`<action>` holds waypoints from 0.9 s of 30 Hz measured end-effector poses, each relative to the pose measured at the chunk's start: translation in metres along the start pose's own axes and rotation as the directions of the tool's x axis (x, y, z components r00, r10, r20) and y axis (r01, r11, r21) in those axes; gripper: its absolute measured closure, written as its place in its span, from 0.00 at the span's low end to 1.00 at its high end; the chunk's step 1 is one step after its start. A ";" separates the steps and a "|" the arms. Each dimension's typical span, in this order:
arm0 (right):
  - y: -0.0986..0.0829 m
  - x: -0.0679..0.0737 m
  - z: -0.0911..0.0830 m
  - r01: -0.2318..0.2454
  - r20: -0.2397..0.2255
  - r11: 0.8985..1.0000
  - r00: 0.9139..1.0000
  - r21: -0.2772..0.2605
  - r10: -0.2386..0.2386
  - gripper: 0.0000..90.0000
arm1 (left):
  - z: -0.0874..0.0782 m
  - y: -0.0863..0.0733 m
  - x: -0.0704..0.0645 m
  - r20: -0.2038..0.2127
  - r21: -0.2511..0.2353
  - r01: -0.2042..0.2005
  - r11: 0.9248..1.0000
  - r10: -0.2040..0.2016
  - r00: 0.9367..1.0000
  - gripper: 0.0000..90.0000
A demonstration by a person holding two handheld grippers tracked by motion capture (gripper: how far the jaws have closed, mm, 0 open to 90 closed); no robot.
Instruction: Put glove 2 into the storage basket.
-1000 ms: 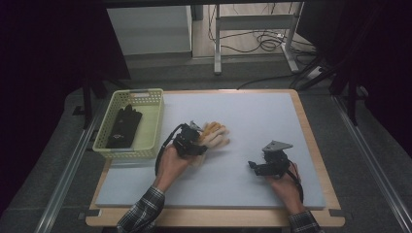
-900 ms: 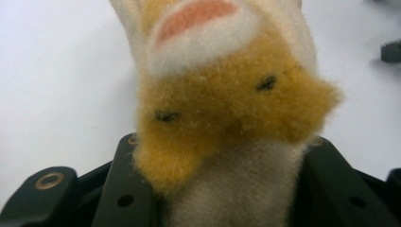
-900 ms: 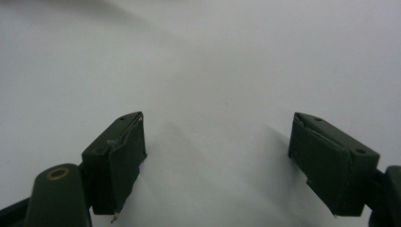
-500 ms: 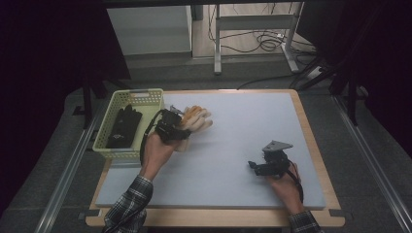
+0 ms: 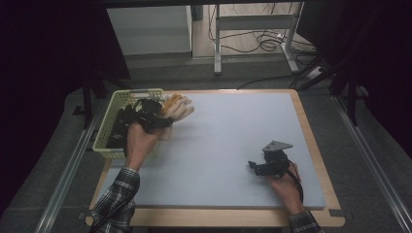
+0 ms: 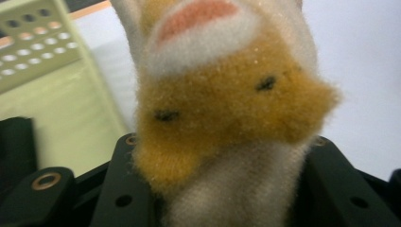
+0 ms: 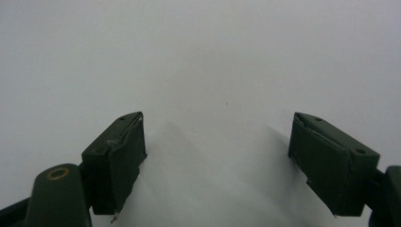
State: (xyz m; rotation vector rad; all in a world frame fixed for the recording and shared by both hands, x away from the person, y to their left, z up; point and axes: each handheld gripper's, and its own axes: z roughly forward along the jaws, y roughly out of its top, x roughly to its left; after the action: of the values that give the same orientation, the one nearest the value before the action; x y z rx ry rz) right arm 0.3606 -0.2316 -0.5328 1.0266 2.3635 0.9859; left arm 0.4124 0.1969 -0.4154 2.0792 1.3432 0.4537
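A fuzzy plush toy (image 5: 177,108) (orange-and-white, two small dark eyes) hangs beside the basket's rim.

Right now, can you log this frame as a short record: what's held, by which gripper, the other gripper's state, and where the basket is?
held item: plush toy, orange and white
holder: left gripper, jaws shut on the toy
toy position: raised beside the basket's right rim
basket: pale green, at the table's left edge, a dark object inside
right gripper: jaws open, nothing between them, low over the mat
surface: light grey mat

bench (image 5: 311,126): wood-edged, pale grey mat | floor (image 5: 58,145): grey carpet | behind: white cabinet (image 5: 148,29), metal table legs (image 5: 217,43), loose cables (image 5: 262,41) | surroundings dark
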 end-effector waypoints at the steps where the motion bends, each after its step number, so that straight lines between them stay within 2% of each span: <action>1: 0.000 0.000 0.000 0.000 0.000 1.000 1.000 0.000 0.000 0.21 | -0.001 0.000 0.003 -0.006 0.000 0.002 1.000 -0.002 1.000 0.63; 6: 0.000 0.000 0.000 0.000 0.000 1.000 1.000 0.000 0.000 0.21 | -0.008 -0.003 0.025 -0.042 -0.005 0.041 0.999 -0.041 0.998 0.63; 11: 0.000 0.000 0.000 0.000 0.000 1.000 1.000 0.000 0.000 0.21 | -0.013 -0.006 0.048 -0.082 -0.013 0.085 0.996 -0.086 0.993 0.63; 15: 0.000 0.000 0.000 0.000 0.000 1.000 1.000 -0.001 0.000 0.21 | -0.013 -0.011 0.066 -0.118 -0.008 0.118 0.993 -0.118 0.986 0.63; 17: 0.000 0.000 0.000 0.000 0.000 1.000 1.000 0.000 0.000 0.21 | -0.011 -0.014 0.074 -0.149 -0.004 0.129 0.992 -0.128 0.981 0.62; 22: 0.000 0.000 0.000 0.000 0.000 1.000 1.000 0.000 0.000 0.21 | -0.002 -0.023 0.095 -0.190 0.011 0.188 0.982 -0.183 0.965 0.62; 23: 0.000 0.000 0.000 0.000 0.000 1.000 1.000 0.000 0.000 0.21 | 0.000 -0.024 0.098 -0.193 0.020 0.188 0.982 -0.181 0.964 0.62; 24: 0.000 0.000 0.000 0.000 0.000 1.000 1.000 0.000 0.000 0.21 | 0.004 -0.026 0.100 -0.195 0.021 0.204 0.979 -0.196 0.961 0.62; 27: 0.000 0.000 0.000 0.000 0.000 1.000 1.000 -0.001 0.000 0.21 | 0.013 -0.029 0.106 -0.207 0.058 0.209 0.976 -0.193 0.959 0.62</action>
State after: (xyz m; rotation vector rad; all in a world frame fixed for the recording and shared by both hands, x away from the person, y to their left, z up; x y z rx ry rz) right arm 0.3607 -0.2316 -0.5329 1.0266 2.3632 0.9873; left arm 0.4453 0.2971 -0.4488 1.9736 1.6971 0.5412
